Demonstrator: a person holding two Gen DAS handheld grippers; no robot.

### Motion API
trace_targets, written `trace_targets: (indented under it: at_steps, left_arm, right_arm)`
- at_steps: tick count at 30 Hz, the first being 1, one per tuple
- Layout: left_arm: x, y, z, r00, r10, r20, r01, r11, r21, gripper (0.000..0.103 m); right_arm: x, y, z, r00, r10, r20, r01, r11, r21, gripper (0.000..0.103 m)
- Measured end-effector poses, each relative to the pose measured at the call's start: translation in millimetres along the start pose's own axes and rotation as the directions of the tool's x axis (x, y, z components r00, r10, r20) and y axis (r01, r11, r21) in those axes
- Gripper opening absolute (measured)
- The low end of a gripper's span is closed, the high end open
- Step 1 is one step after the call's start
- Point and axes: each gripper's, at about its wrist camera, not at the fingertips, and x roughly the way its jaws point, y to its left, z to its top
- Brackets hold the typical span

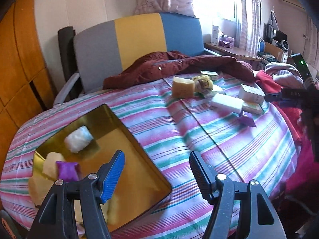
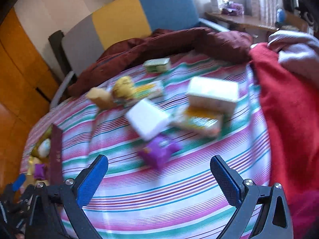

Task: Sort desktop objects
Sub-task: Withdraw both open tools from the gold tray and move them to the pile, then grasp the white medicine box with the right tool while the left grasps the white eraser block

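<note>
Right gripper (image 2: 159, 176) jaws gape empty, purple packet (image 2: 158, 153) just beyond.

One shiny gold rectangular tray (image 1: 139, 155) held three things: one white wrapped packet (image 1: 78, 139), one purple sachet (image 1: 66, 170) and one pale yellow sponge block (image 1: 50, 164). At two o'clock from it lay one more yellow sponge block (image 1: 182, 87), one purple sachet (image 1: 248, 120), one white rectangular block (image 1: 227, 102) and one yellow plush toy (image 1: 204, 82).
</note>
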Motion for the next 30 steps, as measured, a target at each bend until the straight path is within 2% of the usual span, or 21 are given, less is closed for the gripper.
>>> trace_targets:
  at_steps: [5,13,19,23,27,30]
  left_arm:
    - [10.1,-8.9,2.1,0.999,-0.023,-0.027,0.024,1.000,0.009,0.068]
    - [29.6,-19.0,9.3,0.996,-0.055,-0.071,0.055,0.998,0.003,0.068]
    - [45.0,-25.8,17.6,0.991,-0.088,-0.099,0.087,0.996,-0.010,0.068]
    - [56.0,-32.9,23.9,0.987,-0.108,-0.118,0.107,0.994,-0.013,0.068]
    - [65.3,-40.2,29.7,0.982,-0.128,-0.135,0.128,0.992,-0.013,0.068]
    - [71.2,-47.3,35.1,0.978,-0.153,-0.145,0.153,0.988,-0.014,0.068]
  right_arm:
    - [10.8,-27.5,31.8,0.996,-0.088,0.011,0.088,0.991,-0.096,0.103]
    - [50.3,-32.2,67.7,0.986,-0.157,-0.053,0.132,0.938,-0.321,0.103]
    - [86.5,-32.1,86.8,0.970,-0.201,-0.135,0.118,0.879,-0.462,0.103]
    - [107.8,-33.7,97.6,0.960,-0.206,-0.189,0.084,0.857,-0.508,0.103]
    - [124.6,-37.7,104.0,0.953,-0.199,-0.227,0.058,0.859,-0.508,0.103]
    - [131.4,-43.9,104.7,0.953,-0.159,-0.259,0.021,0.884,-0.467,0.101]
